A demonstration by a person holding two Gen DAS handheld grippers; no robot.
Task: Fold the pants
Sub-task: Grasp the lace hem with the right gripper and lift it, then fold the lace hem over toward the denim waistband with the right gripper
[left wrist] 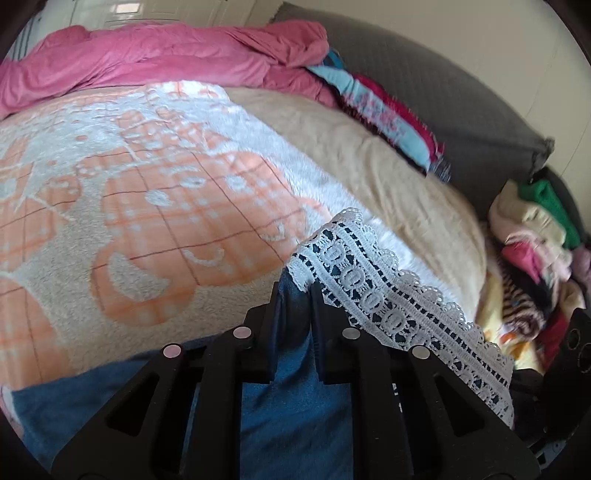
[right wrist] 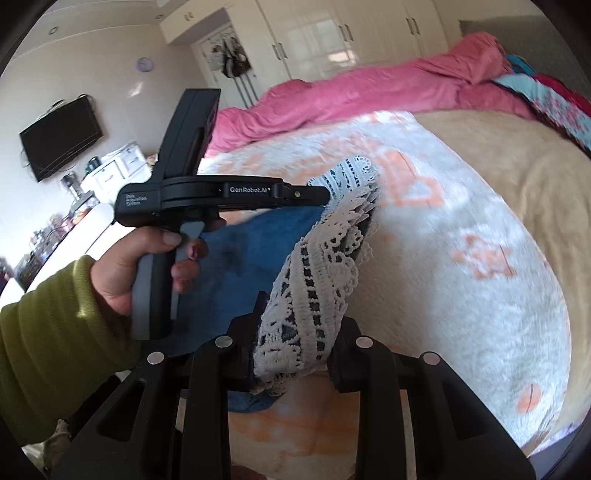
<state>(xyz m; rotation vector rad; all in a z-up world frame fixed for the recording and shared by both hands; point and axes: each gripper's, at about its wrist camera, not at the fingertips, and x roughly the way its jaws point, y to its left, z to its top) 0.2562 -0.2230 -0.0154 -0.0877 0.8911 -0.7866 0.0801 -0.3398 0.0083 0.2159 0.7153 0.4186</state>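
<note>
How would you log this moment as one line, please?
left hand-held gripper: shut on pants | right hand-held gripper: shut on lace hem | pants lifted over bed

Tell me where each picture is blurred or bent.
Left wrist view: the clothes pile at right is smeared, the lace hem sharp, the bed blanket bulges from fisheye. Right wrist view: the blanket is blurred, the wardrobe overexposed.

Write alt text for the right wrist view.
The right gripper is shut on the white lace hem of blue denim pants above a peach-and-white blanket. The left gripper, held in a hand, grips the same hem farther along.
</note>
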